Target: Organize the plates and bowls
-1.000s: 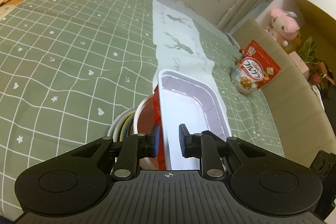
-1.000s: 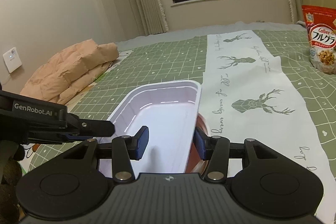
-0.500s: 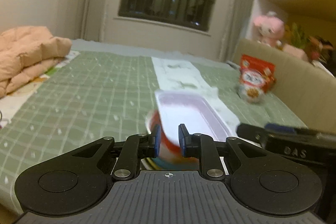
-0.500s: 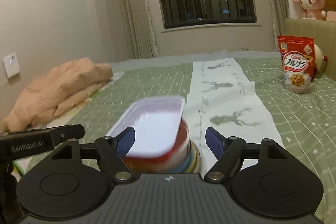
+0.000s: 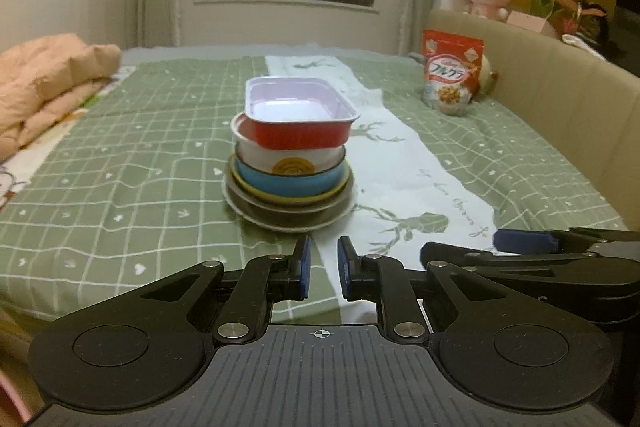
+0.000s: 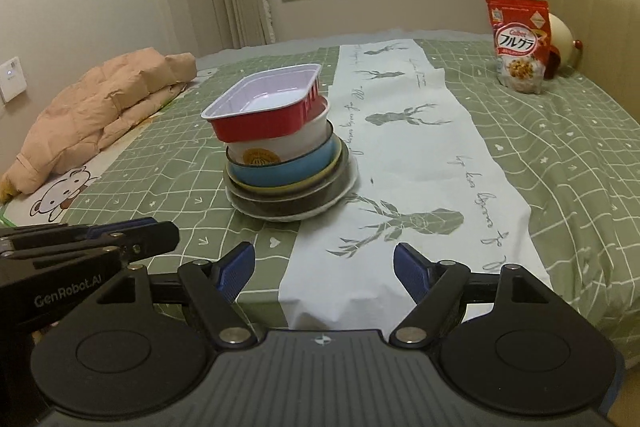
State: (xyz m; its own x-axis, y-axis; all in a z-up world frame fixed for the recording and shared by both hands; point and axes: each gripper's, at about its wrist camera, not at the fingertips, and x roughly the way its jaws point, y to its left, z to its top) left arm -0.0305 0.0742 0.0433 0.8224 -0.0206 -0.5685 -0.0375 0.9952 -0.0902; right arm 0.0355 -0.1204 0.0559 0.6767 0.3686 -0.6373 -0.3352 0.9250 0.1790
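Both grippers withdrawn from stack; red tray [image 5: 298, 119] now free atop nested bowls [image 5: 290, 167] and plates [image 5: 288, 211] on bed [image 5: 120, 167], largest lowest for stability. Left gripper [image 5: 322, 269] fingers just narrowed, nearly together, empty; right gripper [image 6: 324, 267] fingers just spread wide, empty.

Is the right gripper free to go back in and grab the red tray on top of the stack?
Probably yes: the right gripper is open and empty, with bare cloth between it and the red tray.

clear: green bedspread [image 5: 120, 187] around dish stack [image 5: 290, 163] | obstacles: quilt [image 5: 48, 87] far left, cereal bag [image 5: 452, 75] far right
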